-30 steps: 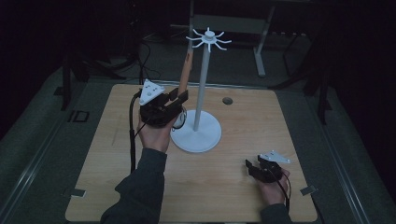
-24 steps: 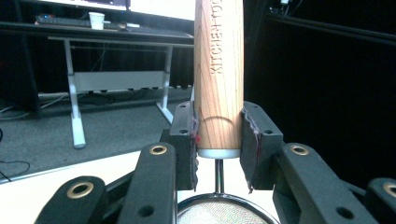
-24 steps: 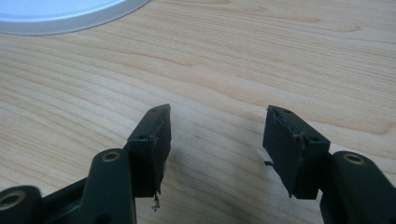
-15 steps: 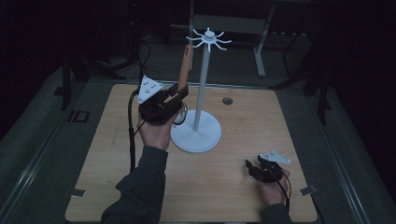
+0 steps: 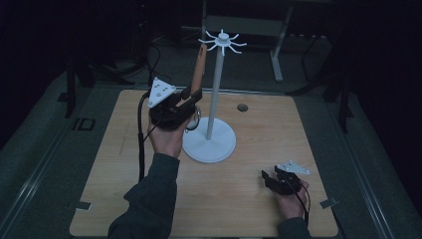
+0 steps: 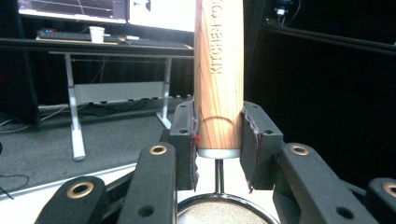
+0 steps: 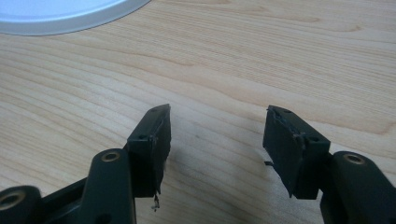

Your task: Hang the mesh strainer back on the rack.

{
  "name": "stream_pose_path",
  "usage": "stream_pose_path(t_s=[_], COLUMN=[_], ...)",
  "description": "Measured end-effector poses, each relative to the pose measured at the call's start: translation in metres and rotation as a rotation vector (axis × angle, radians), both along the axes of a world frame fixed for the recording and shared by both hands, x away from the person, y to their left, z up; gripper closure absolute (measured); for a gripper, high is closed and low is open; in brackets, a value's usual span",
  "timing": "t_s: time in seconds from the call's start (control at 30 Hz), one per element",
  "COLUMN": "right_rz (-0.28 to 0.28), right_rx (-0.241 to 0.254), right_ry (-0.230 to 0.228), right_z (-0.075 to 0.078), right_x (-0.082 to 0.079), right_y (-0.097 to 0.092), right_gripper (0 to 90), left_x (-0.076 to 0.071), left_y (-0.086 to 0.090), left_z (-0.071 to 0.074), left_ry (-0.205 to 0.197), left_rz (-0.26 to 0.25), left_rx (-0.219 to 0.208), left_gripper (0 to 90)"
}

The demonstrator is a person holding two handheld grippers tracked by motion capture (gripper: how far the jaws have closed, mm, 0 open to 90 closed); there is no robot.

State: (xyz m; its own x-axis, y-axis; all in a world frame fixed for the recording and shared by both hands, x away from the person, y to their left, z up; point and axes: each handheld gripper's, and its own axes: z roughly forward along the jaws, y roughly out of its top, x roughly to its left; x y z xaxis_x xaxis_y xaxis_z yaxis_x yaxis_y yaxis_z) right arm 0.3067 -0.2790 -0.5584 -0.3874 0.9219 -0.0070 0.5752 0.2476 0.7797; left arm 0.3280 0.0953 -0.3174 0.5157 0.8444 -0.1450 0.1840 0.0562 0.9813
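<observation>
A small metal strainer with a wooden handle (image 5: 199, 67) stands handle-up, left of the white hook stand (image 5: 215, 89). My left gripper (image 5: 193, 97) is shut on the handle's lower end, held above the table. In the left gripper view the pads (image 6: 252, 140) clamp the handle (image 6: 218, 70), and the mesh bowl (image 6: 224, 213) hangs below. The handle's tip sits just left of and slightly below the stand's hooked crown (image 5: 222, 41). My right gripper (image 5: 269, 179) rests on the table at the front right, open, with bare wood between its fingers (image 7: 217, 135).
The stand's round white base (image 5: 209, 144) sits mid-table, and its edge (image 7: 60, 14) lies ahead of the right gripper. A small dark disc (image 5: 242, 107) lies near the wooden table's far edge (image 5: 249, 92). Desk legs and cables stand beyond.
My left gripper has lifted the strainer a little, so the handle's tip is higher beside the stand. The right gripper has not moved.
</observation>
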Motion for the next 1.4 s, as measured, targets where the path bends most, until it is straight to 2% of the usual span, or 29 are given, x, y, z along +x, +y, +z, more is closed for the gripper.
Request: stream_pose_path(t_s=[0.07, 0.27, 0.5, 0.63, 0.7, 0.8, 0.97, 1.2, 1.4], right_rz=[0.000, 0.000, 0.003, 0.003, 0.003, 0.003, 0.003, 0.002, -0.001], right_rx=[0.000, 0.001, -0.003, -0.002, -0.001, 0.000, -0.002, -0.002, -0.001], right_ry=[0.000, -0.001, -0.002, -0.002, -0.002, -0.002, -0.002, -0.001, 0.000], right_z=[0.000, 0.000, 0.000, 0.000, 0.000, 0.000, 0.000, 0.000, 0.000], right_x=[0.000, 0.000, 0.000, 0.000, 0.000, 0.000, 0.000, 0.000, 0.000], right_y=[0.000, 0.000, 0.000, 0.000, 0.000, 0.000, 0.000, 0.000, 0.000], right_gripper=[41.3, 41.2, 41.3, 41.2, 41.2, 41.2, 41.1, 40.9, 40.0], left_x=[0.001, 0.011, 0.019, 0.022, 0.024, 0.024, 0.021, 0.012, 0.006], left_y=[-0.002, -0.006, -0.010, -0.012, -0.011, -0.009, -0.004, -0.001, 0.001], left_z=[0.001, 0.000, 0.000, 0.002, 0.000, -0.002, -0.002, 0.001, -0.001], left_ry=[-0.002, 0.042, 0.058, 0.061, 0.079, 0.071, 0.060, 0.037, 0.037], left_rz=[-0.006, -0.022, -0.034, -0.034, -0.041, -0.036, -0.012, -0.016, -0.032], left_rx=[0.012, 0.027, 0.032, 0.049, 0.061, 0.039, 0.028, 0.020, 0.021], left_gripper=[69.2, 69.1, 69.1, 69.0, 68.2, 60.9, 50.6, 49.1, 48.8])
